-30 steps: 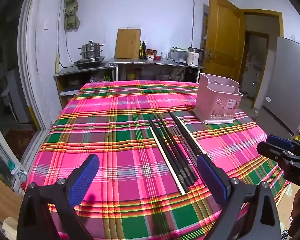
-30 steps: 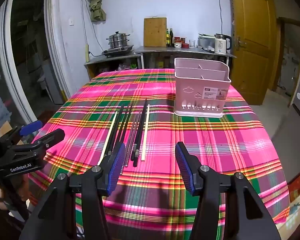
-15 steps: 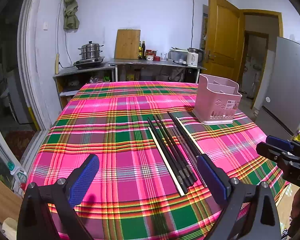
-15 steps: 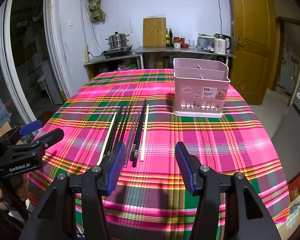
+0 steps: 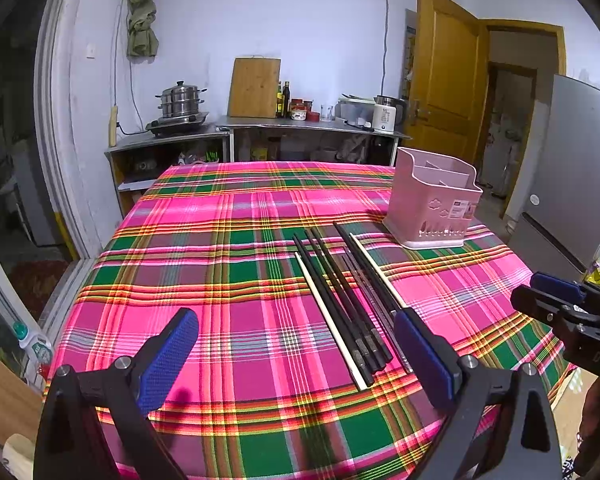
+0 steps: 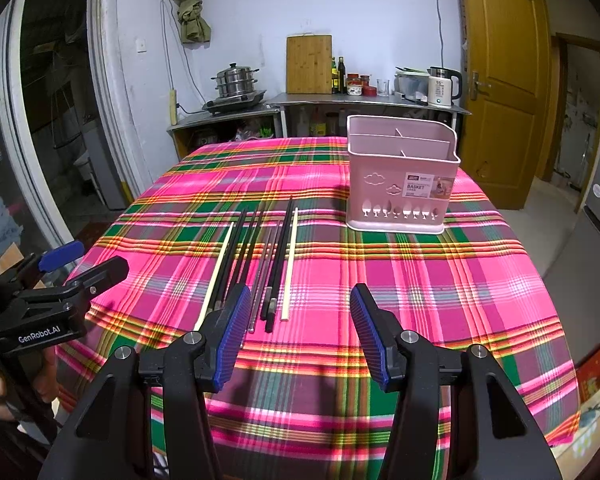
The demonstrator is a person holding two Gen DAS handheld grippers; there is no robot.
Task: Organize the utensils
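Chopsticks point(image 6: 256, 264), black, grey and pale wooden, lie side by side on our pink-and-green plaid tablecloth point(image 6: 440, 280) near the divided pink plastic utensil basket point(image 6: 400, 184), while our left gripper point(image 5: 296, 356) and right gripper point(image 6: 296, 336) hover spread, holding nothing

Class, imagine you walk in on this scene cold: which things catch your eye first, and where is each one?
The bright pink and green plaid tablecloth fills the scene. On it, a row of chopsticks, mostly black with pale ones at the edges, lies side by side near the front. A pink utensil basket stands empty behind them to the right. Both the left gripper and the right gripper are open.
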